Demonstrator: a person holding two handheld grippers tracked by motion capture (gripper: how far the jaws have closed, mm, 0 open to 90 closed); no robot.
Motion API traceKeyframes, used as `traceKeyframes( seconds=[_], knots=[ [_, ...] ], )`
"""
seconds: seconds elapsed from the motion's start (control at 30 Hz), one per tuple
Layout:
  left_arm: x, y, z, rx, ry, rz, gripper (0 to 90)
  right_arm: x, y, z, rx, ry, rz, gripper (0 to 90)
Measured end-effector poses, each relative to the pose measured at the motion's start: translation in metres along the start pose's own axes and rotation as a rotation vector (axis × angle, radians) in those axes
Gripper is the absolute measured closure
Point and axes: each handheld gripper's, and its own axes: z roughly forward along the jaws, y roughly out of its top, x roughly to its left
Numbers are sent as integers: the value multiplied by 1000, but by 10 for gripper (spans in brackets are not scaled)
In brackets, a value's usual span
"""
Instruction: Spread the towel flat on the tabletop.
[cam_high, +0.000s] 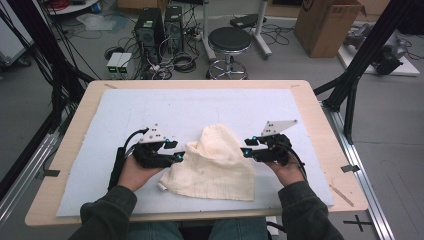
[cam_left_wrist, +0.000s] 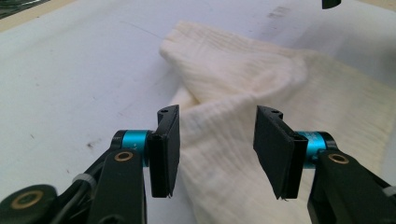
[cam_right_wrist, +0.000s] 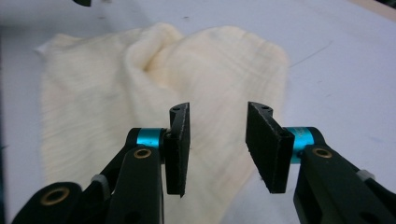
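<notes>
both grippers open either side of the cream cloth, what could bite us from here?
1. The cloth lies bunched, with a raised fold in the middle; a grab could catch several layers or only the hump.
2. Left gripper and right gripper stand open over the cloth with nothing pinched, so a shallow close may slip off.
3. Pulling could drag it across the white mat.

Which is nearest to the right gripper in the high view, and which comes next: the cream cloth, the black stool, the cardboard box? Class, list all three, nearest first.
1. The cream cloth, on the table just beside the right gripper, towards the middle.
2. The black stool, on the floor beyond the table's far edge.
3. The cardboard box, on the floor at the far right.
</notes>
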Motion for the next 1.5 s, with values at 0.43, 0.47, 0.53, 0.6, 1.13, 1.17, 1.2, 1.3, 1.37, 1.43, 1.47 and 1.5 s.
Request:
traceKeyframes(
  seconds=[0.43,0.47,0.53,0.6,1.13,1.17,1.2,1.3,1.37,1.43,1.47,1.5],
  knots=[
    [31,-4,56,94,15,-106,580,-51,12,67,94,-61,102,572],
    [31,-5,59,97,12,-119,580,-53,10,72,106,-61,114,572],
    [32,-7,64,112,2,-127,581,-54,8,76,117,-54,126,573],
    [31,-9,68,130,5,-122,618,-57,4,88,139,-34,131,613],
    [20,-7,38,104,53,-112,856,-53,11,49,122,-111,100,861],
    [20,-7,32,94,58,-114,856,-53,11,43,119,-117,106,861],
    [19,-8,27,83,65,-122,855,-51,11,34,111,-123,113,861],
    [14,-11,13,67,71,-140,855,-49,11,26,109,-125,115,860],
    [8,-16,8,68,76,-146,851,-40,11,21,120,-112,110,857],
    [4,-23,6,83,74,-161,849,-38,9,21,128,-106,107,855],
    [2,-26,5,96,70,-161,842,-33,5,26,167,-96,104,850],
    [0,-31,5,101,69,-168,842,-33,5,26,167,-96,104,850]
  ],
)
